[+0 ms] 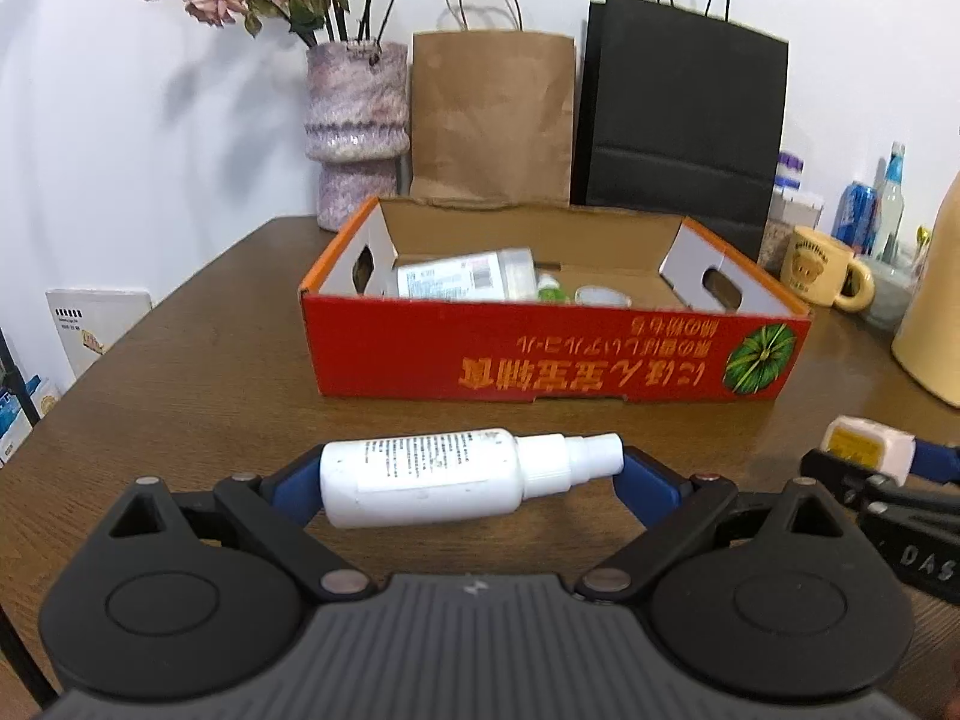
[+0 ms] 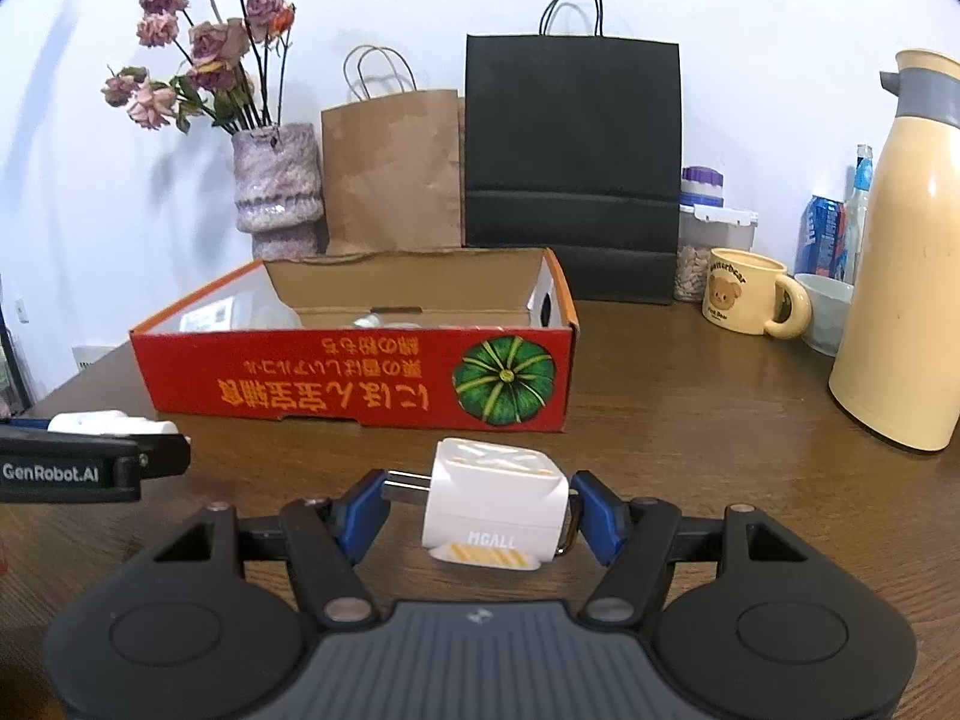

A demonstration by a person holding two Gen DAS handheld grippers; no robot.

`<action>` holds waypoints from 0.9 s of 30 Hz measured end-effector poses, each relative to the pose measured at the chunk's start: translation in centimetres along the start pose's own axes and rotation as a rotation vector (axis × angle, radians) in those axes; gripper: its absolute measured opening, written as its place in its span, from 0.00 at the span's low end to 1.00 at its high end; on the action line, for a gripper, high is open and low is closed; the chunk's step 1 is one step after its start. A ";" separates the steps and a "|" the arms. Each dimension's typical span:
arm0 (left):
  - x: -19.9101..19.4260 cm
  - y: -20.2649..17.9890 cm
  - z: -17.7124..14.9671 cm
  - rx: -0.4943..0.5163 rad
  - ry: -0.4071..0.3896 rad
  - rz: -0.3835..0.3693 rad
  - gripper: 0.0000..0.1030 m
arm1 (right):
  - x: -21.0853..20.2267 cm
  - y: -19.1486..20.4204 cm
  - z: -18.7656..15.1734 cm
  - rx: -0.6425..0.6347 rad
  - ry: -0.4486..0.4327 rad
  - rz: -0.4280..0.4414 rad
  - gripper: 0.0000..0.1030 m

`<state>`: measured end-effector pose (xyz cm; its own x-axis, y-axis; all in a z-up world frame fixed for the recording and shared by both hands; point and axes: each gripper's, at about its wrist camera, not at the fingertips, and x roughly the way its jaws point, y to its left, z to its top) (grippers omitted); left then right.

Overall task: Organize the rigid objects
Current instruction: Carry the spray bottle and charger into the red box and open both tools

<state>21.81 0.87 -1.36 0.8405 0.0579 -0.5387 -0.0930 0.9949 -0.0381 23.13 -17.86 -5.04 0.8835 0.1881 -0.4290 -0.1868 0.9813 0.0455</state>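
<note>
Here, nearest in the left wrist view, the left tool [image 1: 471, 474] is clenched on a white plastic spray bottle [image 1: 444, 476]. The bottle lies crosswise between the blue pads, its long axis running from side to side, above the brown wooden counter [image 1: 198, 372]. In the right wrist view, the right tool [image 2: 477, 507] grips a white cube-shaped plug adapter [image 2: 495, 501], with its metal pins toward the left pad. Straight ahead of both tools sits the red open cardboard box [image 1: 540, 354], which already holds a few items. Its long front wall runs parallel to the bottle, so I judge the bottle can go forward and over this wall without turning.
</note>
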 end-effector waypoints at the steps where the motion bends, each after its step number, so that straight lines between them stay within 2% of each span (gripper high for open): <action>1: -0.2 0.0 0.2 -0.001 -0.006 -0.004 0.97 | -0.1 0.1 0.1 0.001 -0.003 0.002 0.64; 11: -1.8 -0.1 3.4 -0.025 -0.078 -0.024 0.96 | -0.6 0.6 2.3 -0.003 -0.056 0.021 0.64; 27: -0.3 -0.8 9.0 -0.099 -0.176 -0.003 0.96 | 1.1 1.2 7.8 0.019 -0.155 0.042 0.64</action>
<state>26.42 0.83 6.45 0.9205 0.0773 -0.3830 -0.1352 0.9827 -0.1265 27.25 -16.17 1.59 0.9312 0.2313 -0.2817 -0.2179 0.9728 0.0785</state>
